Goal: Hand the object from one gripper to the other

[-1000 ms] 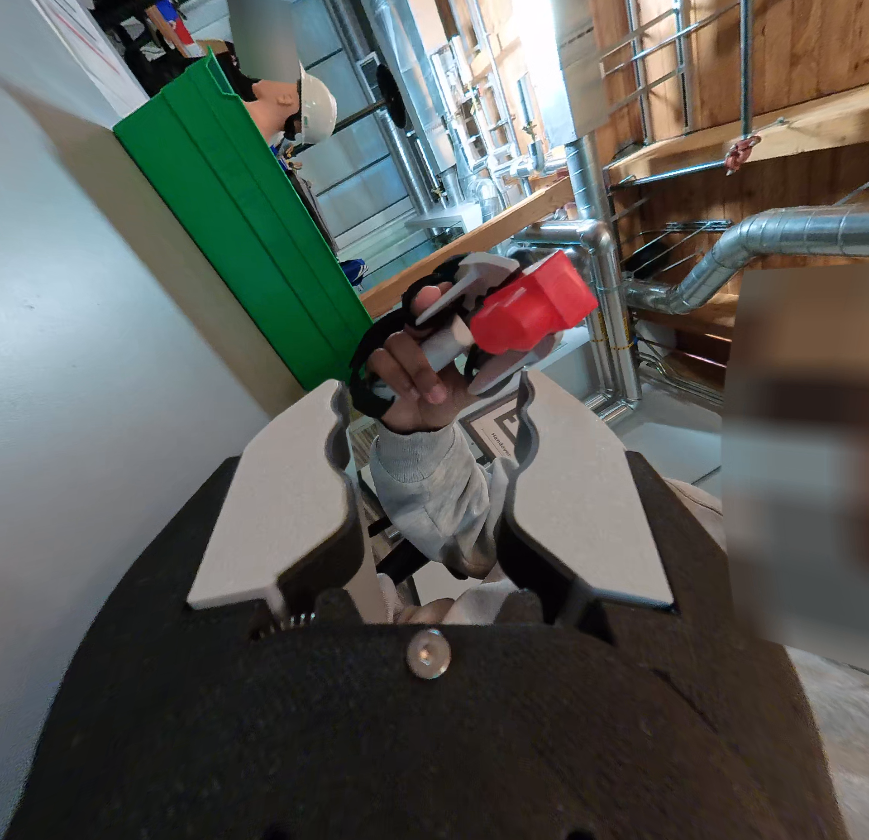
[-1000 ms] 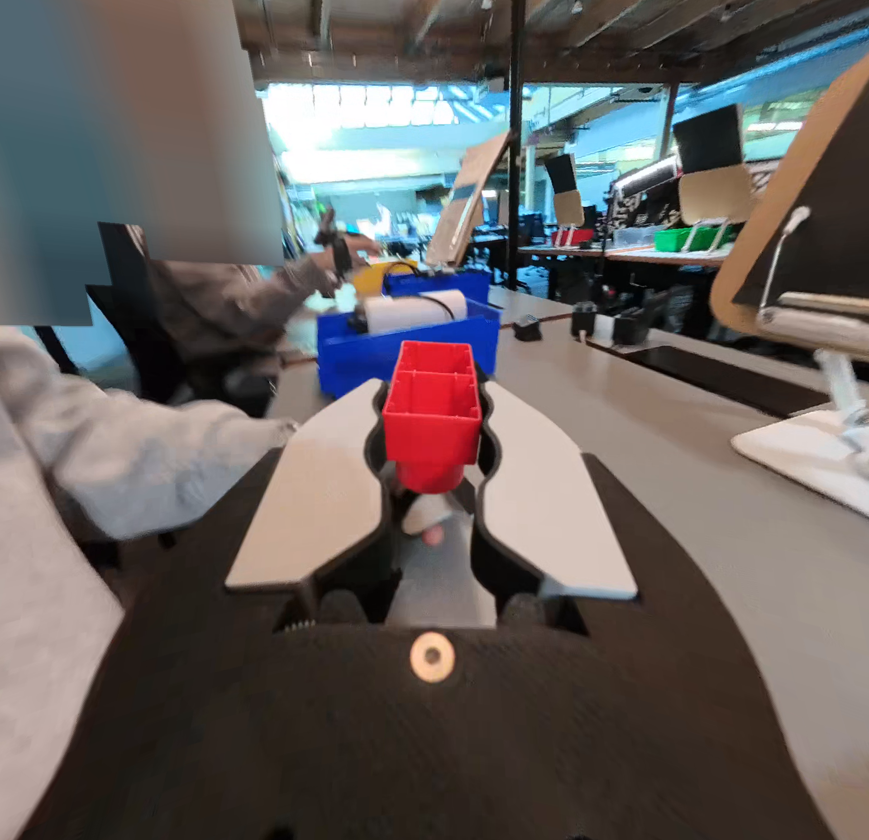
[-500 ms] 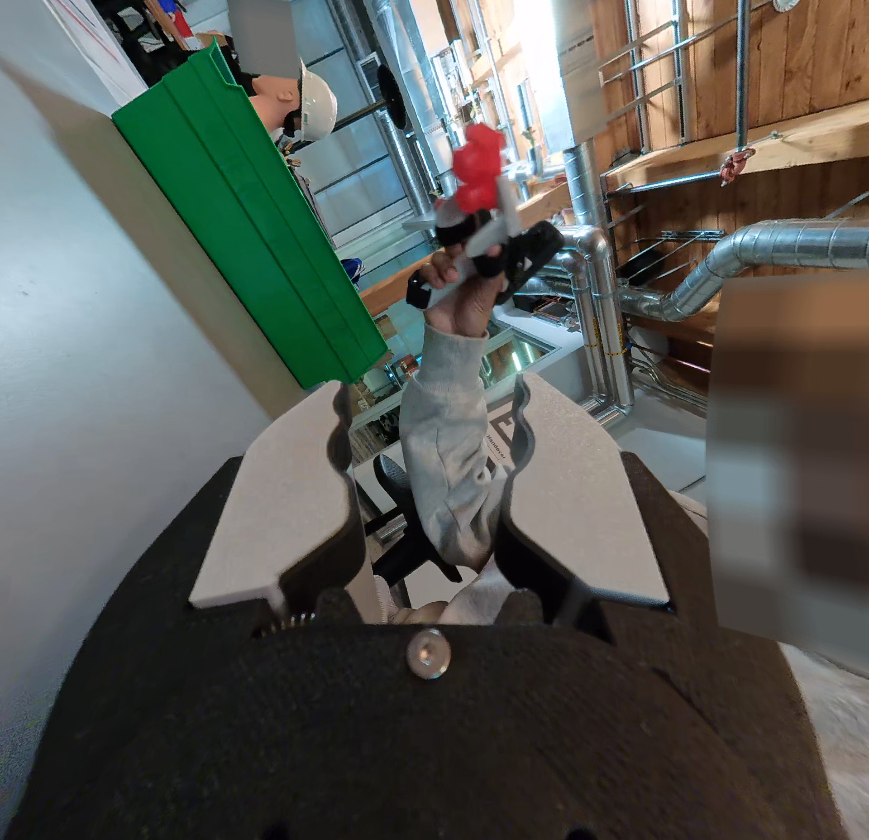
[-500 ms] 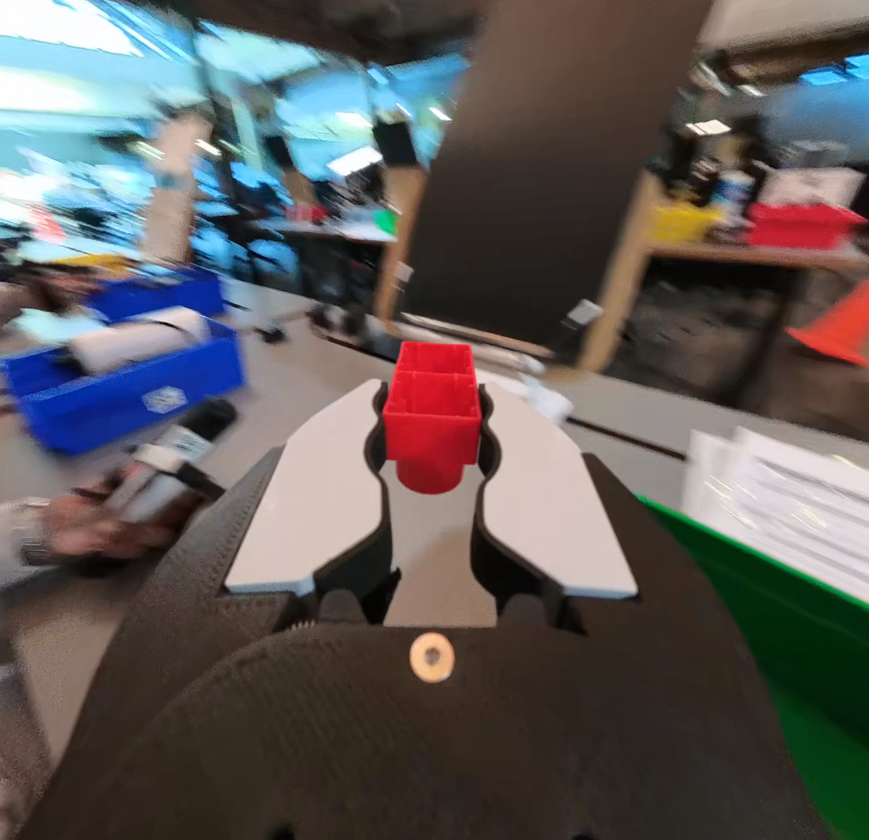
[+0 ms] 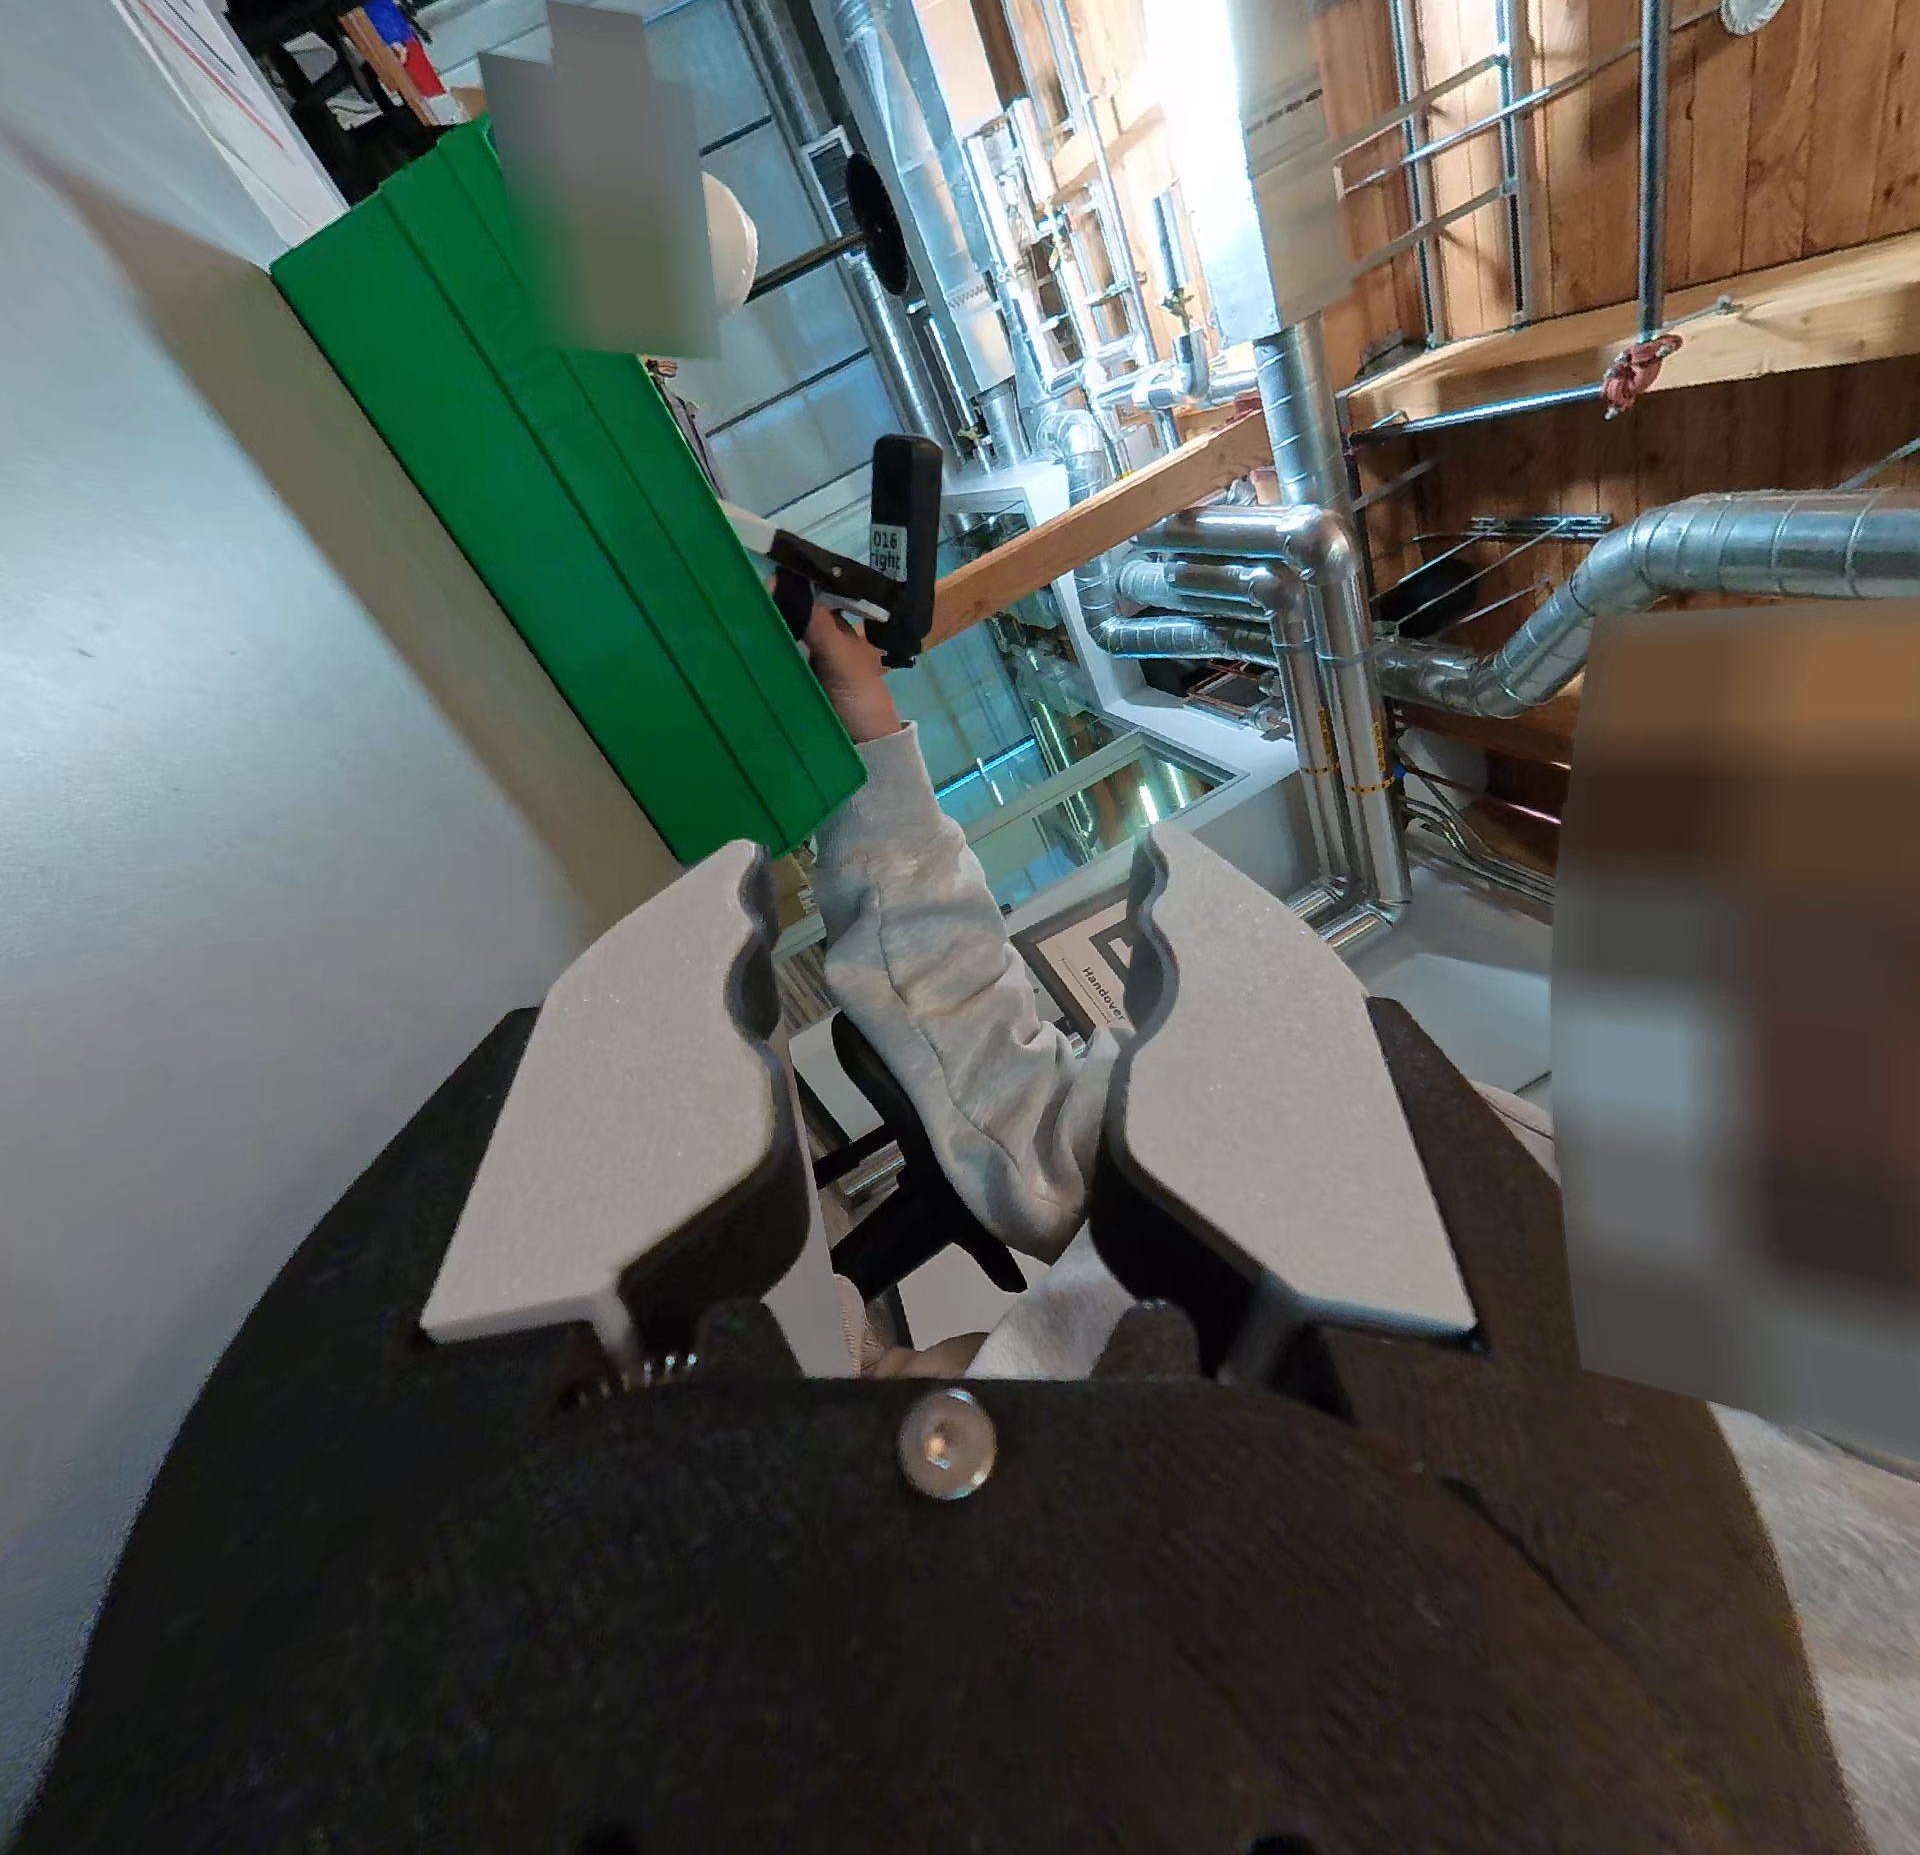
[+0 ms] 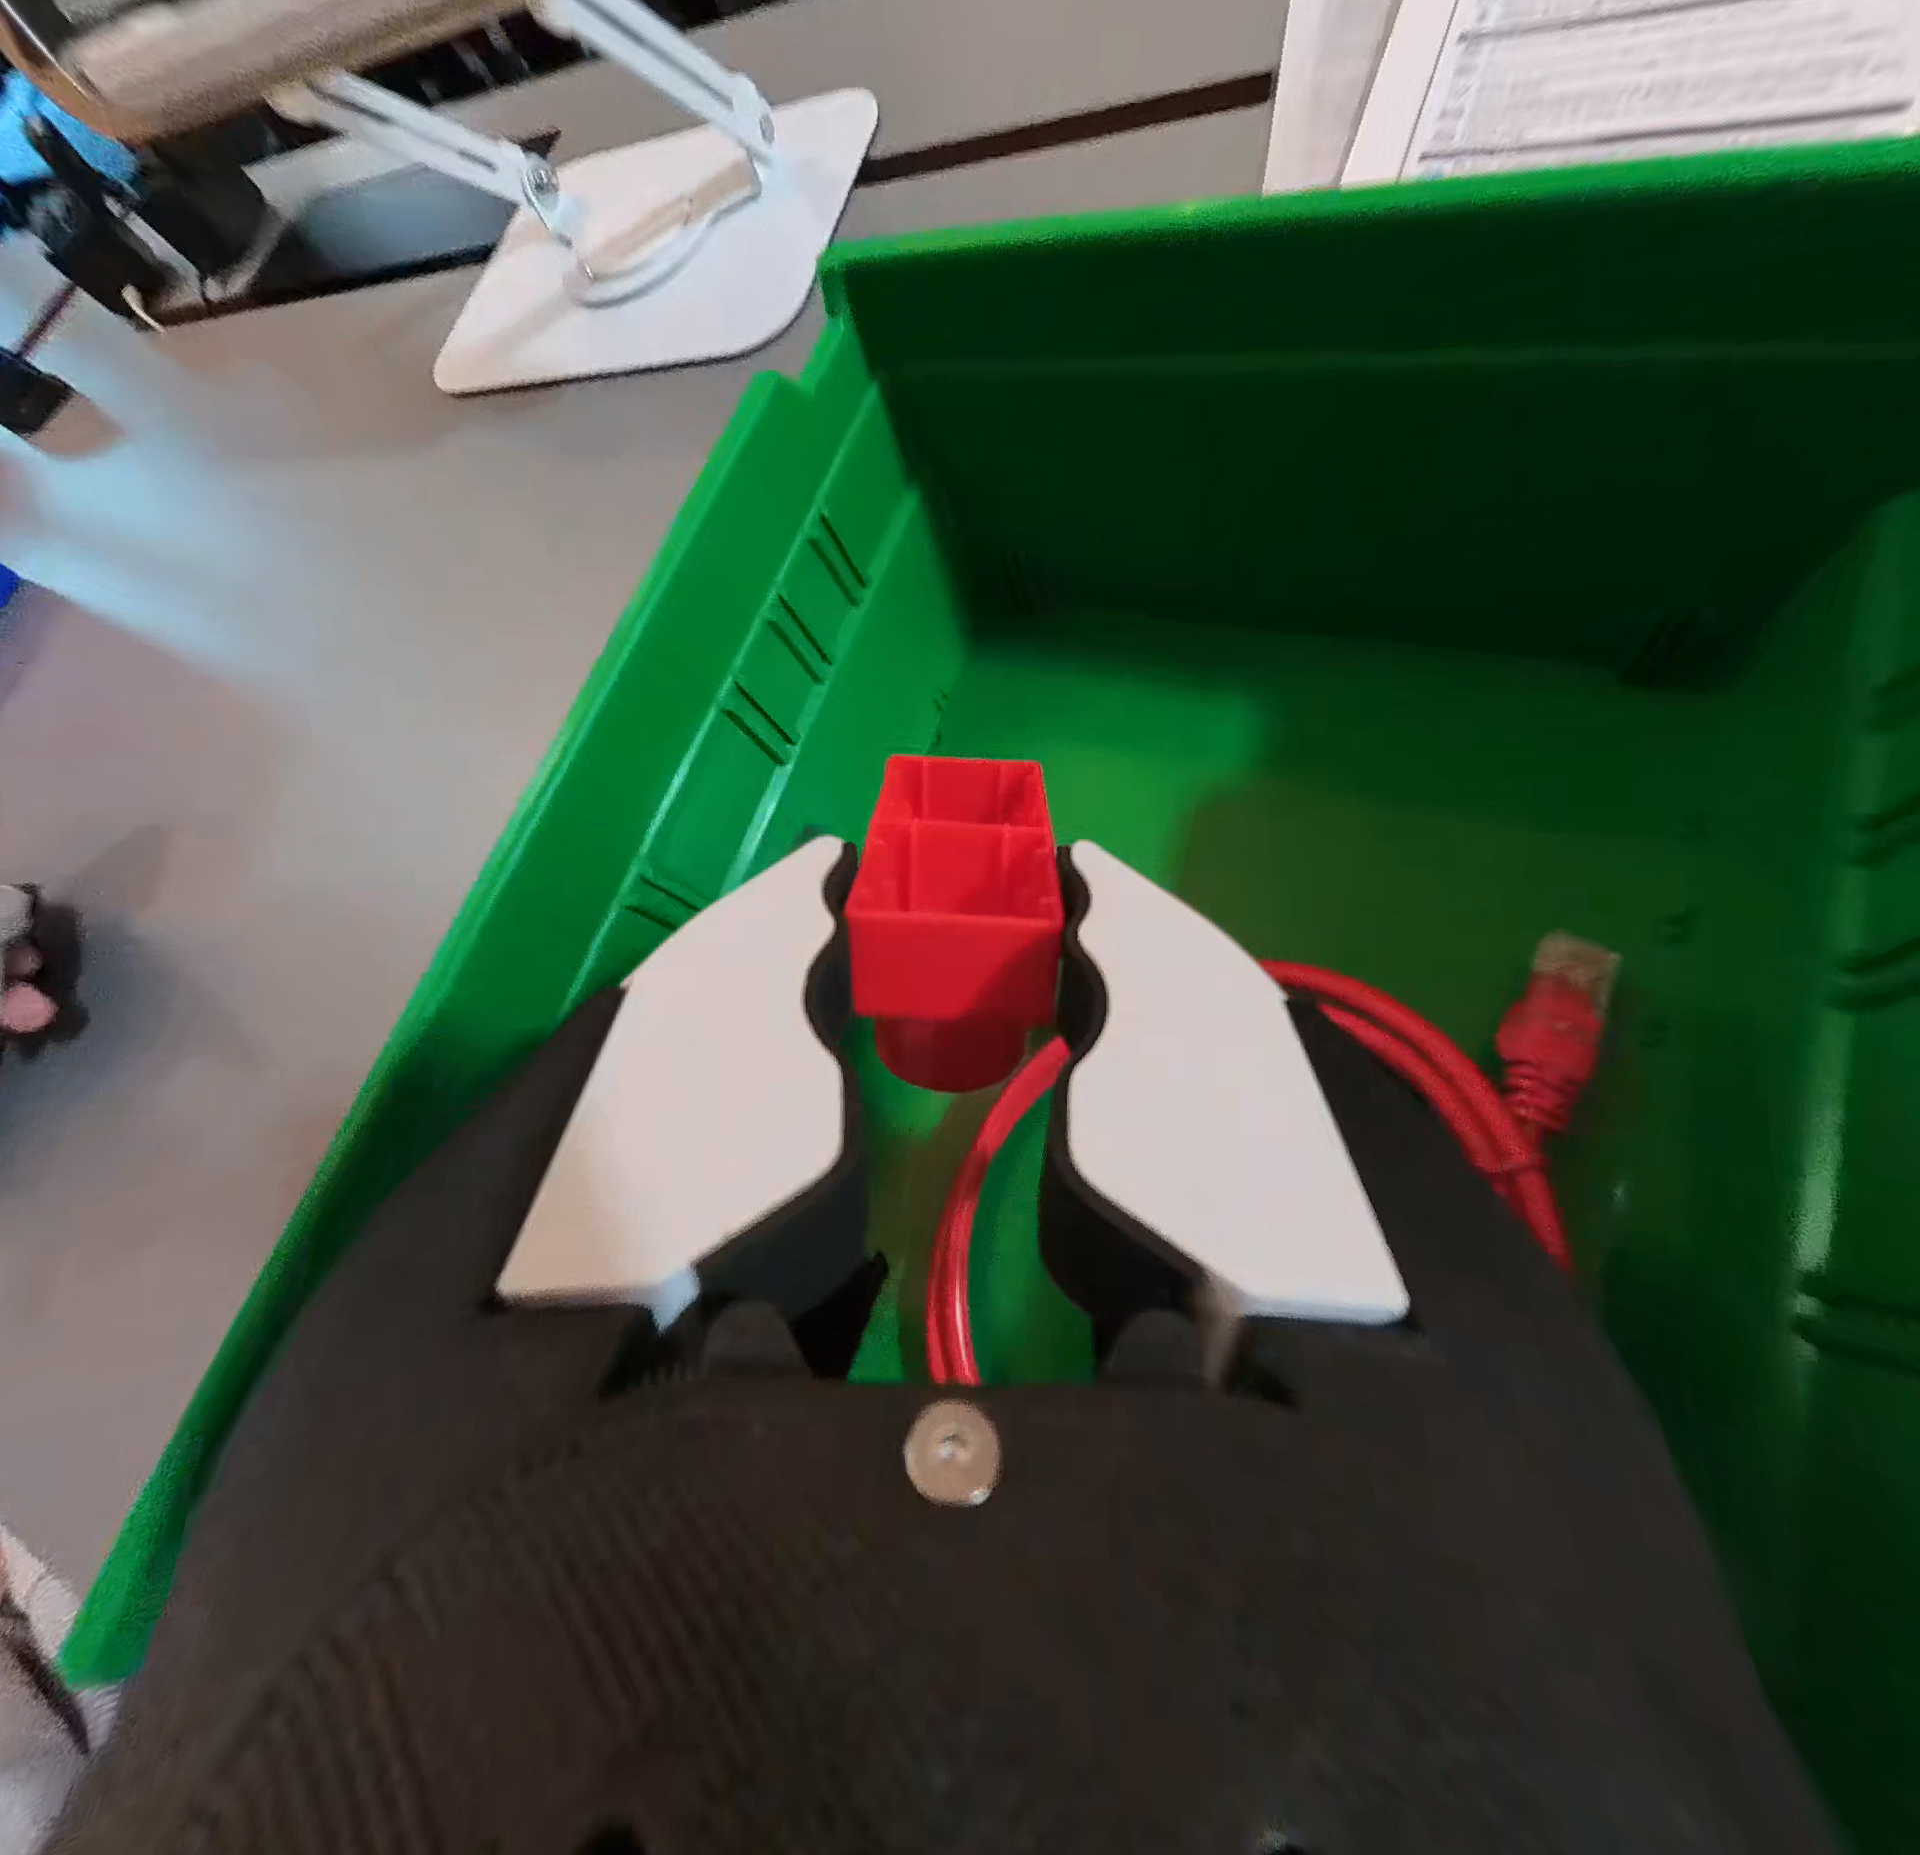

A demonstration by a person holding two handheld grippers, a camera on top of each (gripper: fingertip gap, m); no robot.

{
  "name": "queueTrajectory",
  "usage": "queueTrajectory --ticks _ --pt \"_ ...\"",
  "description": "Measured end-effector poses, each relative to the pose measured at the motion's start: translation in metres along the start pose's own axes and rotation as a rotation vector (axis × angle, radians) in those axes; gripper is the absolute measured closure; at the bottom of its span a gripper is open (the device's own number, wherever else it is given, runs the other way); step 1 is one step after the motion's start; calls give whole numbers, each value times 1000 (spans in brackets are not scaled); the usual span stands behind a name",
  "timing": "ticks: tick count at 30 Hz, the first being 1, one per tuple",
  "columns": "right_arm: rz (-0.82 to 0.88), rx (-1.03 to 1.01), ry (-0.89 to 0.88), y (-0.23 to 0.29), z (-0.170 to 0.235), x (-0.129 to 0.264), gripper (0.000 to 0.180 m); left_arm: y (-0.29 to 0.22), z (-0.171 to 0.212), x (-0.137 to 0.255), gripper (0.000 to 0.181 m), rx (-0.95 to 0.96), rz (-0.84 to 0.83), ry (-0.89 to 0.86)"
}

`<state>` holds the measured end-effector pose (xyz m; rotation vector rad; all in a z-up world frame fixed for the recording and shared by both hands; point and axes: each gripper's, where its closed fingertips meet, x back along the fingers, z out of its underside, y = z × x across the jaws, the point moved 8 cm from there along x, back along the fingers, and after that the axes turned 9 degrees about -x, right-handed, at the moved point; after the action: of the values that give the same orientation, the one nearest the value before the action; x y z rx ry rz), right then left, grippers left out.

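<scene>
Basically the handover looks done: the right gripper [image 6: 956, 932] has its jaws closed tight on the red block [image 6: 954, 948], pads pressed on both its sides. The left gripper [image 5: 951, 958] is spread wide and holds nothing. What seems left is only the drop-off, judging by the block hanging over the green bin [image 6: 1351, 517].

The block is a small red plastic piece, a boxy top with two open square cells and a round stub underneath. It sits straight between the fingertips and pokes out past them toward 12 o'clock.

Farther in, on the bin floor at 3 o'clock from the block, lies a red cable [image 6: 1403, 1067] with its plug. Beyond the bin, at 11 o'clock, a white stand [image 6: 665, 236] sits on the grey table [image 6: 312, 662].
</scene>
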<state>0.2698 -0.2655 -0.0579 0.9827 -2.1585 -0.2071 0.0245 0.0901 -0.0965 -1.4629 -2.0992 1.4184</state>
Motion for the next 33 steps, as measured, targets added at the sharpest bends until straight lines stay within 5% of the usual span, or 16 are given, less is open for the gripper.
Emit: queueTrajectory --ticks 7,15,23,28,33 --pt "204 130 -124 4 -15 15 123 0 0 0 116 10 7 8" --pt "-95 409 -494 132 -48 72 133 0 1 0 117 10 5 13" --pt "-626 481 -315 254 30 11 146 -7 -5 4 121 -78 -37 4" --pt "-793 264 -48 271 106 -58 144 -12 -10 8 127 -196 -127 26" --pt "-870 137 2 272 117 -70 142 -10 -13 15 136 -286 -234 74"
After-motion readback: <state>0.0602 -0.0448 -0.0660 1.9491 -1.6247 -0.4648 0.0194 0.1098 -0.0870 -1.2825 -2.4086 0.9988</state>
